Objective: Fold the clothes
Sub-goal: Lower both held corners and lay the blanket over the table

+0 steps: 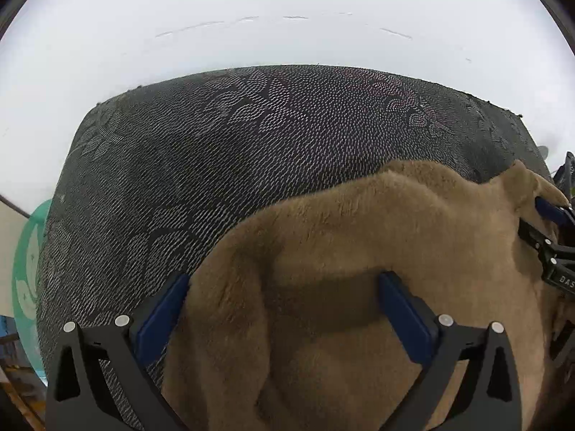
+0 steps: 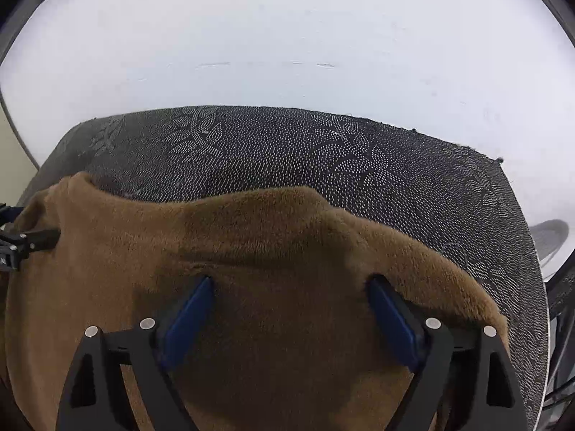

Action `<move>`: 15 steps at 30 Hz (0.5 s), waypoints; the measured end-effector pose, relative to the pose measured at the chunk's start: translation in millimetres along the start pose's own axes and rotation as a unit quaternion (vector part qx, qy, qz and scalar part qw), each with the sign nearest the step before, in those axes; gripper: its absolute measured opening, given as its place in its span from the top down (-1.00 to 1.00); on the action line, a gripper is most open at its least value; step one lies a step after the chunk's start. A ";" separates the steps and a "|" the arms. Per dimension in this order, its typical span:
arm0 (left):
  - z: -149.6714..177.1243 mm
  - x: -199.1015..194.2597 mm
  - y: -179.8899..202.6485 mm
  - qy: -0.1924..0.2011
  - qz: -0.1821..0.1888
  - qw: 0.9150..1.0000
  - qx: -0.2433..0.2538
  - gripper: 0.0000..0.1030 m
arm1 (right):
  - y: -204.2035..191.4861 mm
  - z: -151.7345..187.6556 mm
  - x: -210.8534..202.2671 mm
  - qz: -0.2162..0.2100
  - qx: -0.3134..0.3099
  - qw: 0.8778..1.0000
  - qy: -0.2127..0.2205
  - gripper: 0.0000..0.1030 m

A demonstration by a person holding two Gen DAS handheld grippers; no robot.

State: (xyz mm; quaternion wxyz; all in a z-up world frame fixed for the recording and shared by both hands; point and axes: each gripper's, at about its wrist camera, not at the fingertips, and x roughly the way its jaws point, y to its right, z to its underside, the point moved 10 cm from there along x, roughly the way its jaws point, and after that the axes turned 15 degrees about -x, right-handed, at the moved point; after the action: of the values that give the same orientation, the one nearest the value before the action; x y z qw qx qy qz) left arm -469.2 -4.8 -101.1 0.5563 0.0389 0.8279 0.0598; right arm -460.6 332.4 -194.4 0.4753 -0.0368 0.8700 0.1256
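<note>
A brown fleece garment (image 1: 359, 251) lies on a table under a dark dotted cloth (image 1: 215, 151). My left gripper (image 1: 284, 280) stands open over the garment's left edge. One blue pad is over the dark cloth and the other over the fleece, and nothing is pinched between them. My right gripper (image 2: 291, 282) is open too, both its blue pads resting apart on the garment (image 2: 287, 237) near its right edge. Each wrist view shows the other gripper at its side: the right gripper (image 1: 553, 237) next to a raised fleece corner, the left gripper (image 2: 18, 240) at the garment's left end.
The dark cloth (image 2: 359, 151) runs back to the table's far edge, with a white wall (image 2: 287, 36) behind it. A green round object (image 1: 27, 262) stands off the table's left side. A grey round object (image 2: 550, 237) sits past the right edge.
</note>
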 end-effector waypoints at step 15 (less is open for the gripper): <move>93.7 -102.7 -102.1 0.021 0.049 0.998 -0.027 -1.00 | -86.0 34.6 -128.0 -0.050 -0.067 0.994 0.070 -0.73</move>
State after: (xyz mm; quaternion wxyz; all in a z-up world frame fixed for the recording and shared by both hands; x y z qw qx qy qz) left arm -343.4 -114.1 -56.5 0.5362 0.0633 0.8345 0.1100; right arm -346.7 251.1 -121.0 0.4155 -0.1208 0.8877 0.1572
